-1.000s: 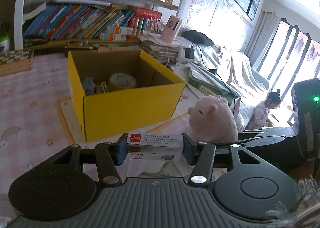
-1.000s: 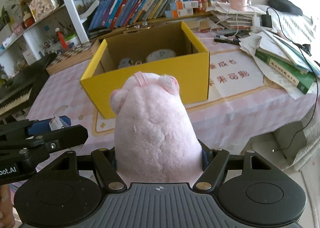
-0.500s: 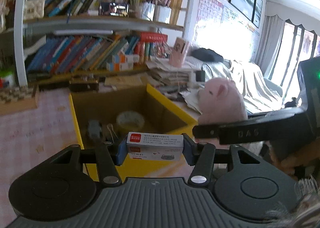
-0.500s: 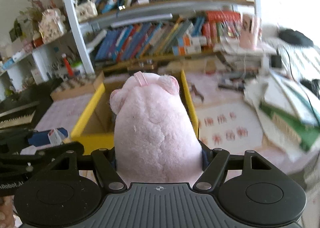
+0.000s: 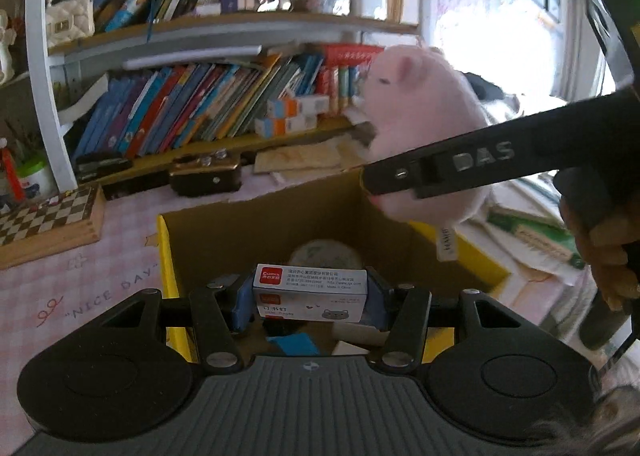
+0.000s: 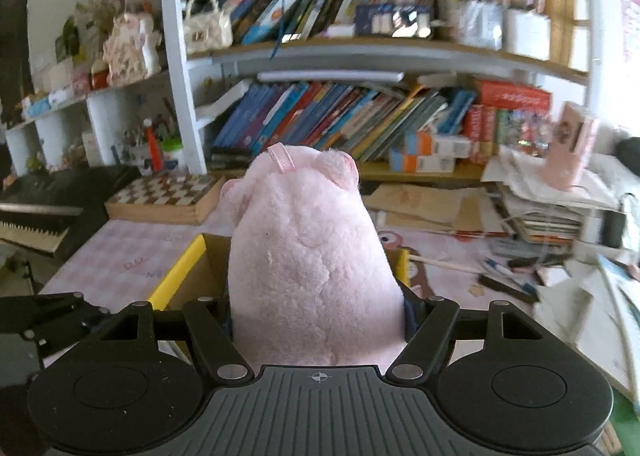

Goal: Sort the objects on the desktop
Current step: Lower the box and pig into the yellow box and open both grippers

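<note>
Left gripper (image 5: 310,296) clamped on a small white staple box (image 5: 310,288), blue pads pressed to both ends, held just above the open yellow cardboard box (image 5: 166,252); inside the box, a roll of tape (image 5: 326,252) and a blue item low down, partly hidden by the staple box. Right gripper (image 6: 318,316) closed on a pink plush pig (image 6: 308,256), jaws squeezing its lower body, poised above the far right corner of the same box (image 6: 176,276); seen from the left wrist, pig (image 5: 424,128) carried on a black finger marked "DAS", white tag dangling over the box rim. Around the box on the pink checked surface (image 5: 60,288): chessboard (image 5: 44,220) to the left, dark stapler (image 5: 206,176) behind, piled papers and pens (image 6: 508,276) to the right; bookshelf (image 6: 340,120) crowded behind; pig blocking most of the right wrist's view into the box.
</note>
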Demonstrator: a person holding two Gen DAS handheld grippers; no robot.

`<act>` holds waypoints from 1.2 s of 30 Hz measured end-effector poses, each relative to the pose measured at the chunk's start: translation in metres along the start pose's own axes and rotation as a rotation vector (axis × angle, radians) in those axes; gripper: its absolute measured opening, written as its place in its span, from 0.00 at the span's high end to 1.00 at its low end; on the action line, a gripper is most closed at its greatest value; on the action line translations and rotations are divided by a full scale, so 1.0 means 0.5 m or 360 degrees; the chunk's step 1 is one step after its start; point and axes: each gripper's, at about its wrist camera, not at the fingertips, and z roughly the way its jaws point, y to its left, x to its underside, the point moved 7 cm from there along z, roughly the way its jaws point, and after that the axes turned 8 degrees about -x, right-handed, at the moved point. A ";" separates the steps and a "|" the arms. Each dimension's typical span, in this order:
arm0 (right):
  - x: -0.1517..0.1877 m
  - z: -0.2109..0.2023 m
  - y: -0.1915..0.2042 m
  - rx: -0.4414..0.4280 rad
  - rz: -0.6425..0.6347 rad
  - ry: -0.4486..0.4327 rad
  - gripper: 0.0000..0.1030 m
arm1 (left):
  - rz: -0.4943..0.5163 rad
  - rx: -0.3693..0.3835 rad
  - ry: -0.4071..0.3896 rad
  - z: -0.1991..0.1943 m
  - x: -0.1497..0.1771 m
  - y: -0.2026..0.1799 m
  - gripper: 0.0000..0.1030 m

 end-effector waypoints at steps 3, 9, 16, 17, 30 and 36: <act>0.003 0.067 0.005 -0.0028 -0.0057 0.0107 0.30 | -0.0041 -0.0039 0.0061 0.040 0.006 0.004 0.50; 0.020 0.174 0.015 -0.0121 -0.0070 0.0323 0.30 | 0.0005 -0.0088 0.0188 0.094 0.031 -0.005 0.50; 0.046 0.251 0.034 -0.0202 -0.0069 0.0534 0.30 | -0.0009 -0.0126 0.0257 0.109 0.054 -0.010 0.50; 0.047 0.258 0.038 -0.0209 -0.0078 0.0548 0.30 | -0.0010 -0.0129 0.0257 0.110 0.055 -0.011 0.50; 0.021 0.265 0.046 -0.0205 -0.0160 0.0465 0.14 | -0.0014 -0.0135 0.0234 0.104 0.052 -0.016 0.46; -0.023 0.215 0.043 -0.0190 -0.0161 0.0239 0.11 | -0.0009 -0.0195 0.0144 0.075 0.032 -0.009 0.23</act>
